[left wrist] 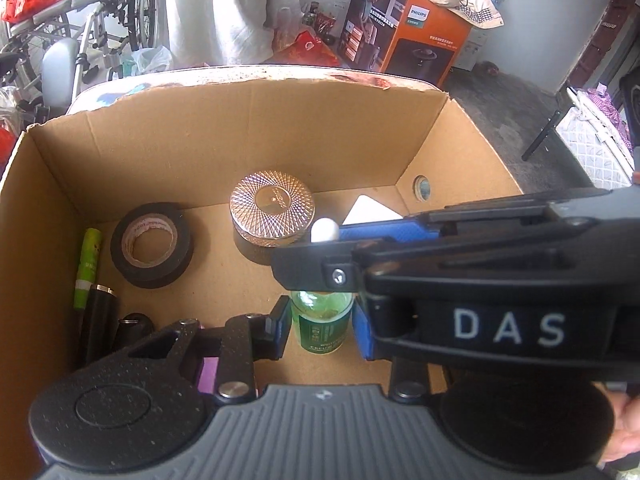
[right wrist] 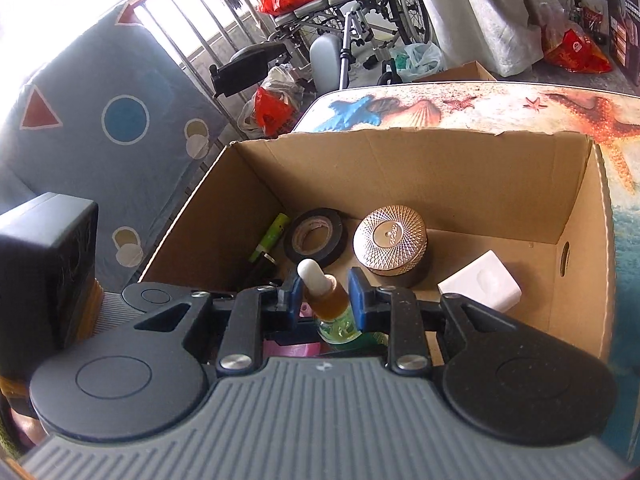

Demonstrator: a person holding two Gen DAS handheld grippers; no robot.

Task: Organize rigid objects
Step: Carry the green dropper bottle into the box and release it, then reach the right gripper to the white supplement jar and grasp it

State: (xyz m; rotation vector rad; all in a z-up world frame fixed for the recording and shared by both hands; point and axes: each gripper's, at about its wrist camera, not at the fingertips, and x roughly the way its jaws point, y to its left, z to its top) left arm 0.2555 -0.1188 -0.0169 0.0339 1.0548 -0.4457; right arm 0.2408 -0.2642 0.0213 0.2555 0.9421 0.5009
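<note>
- Left tongs (left wrist: 322, 326) clamped on green glass bottle (left wrist: 322, 320), over brown cardboard box (left wrist: 224, 120).
- Right tongs (right wrist: 325, 294) gripping amber dropper bottle (right wrist: 330, 296) with white bulb, nearly closed.

hidden: green bottle (left wrist: 320, 324) neck behind right gripper (left wrist: 320, 236) | purple object (left wrist: 209, 374) mostly covered

A lived-in home, its room doubling as storage: a folded wheelchair (right wrist: 360, 8) against the barred window (right wrist: 192, 20), a patterned mattress (right wrist: 100, 120) propped upright, a Philips appliance carton (left wrist: 404, 28) (orange), stuffed plastic bags (right wrist: 276, 108) on the floor.
</note>
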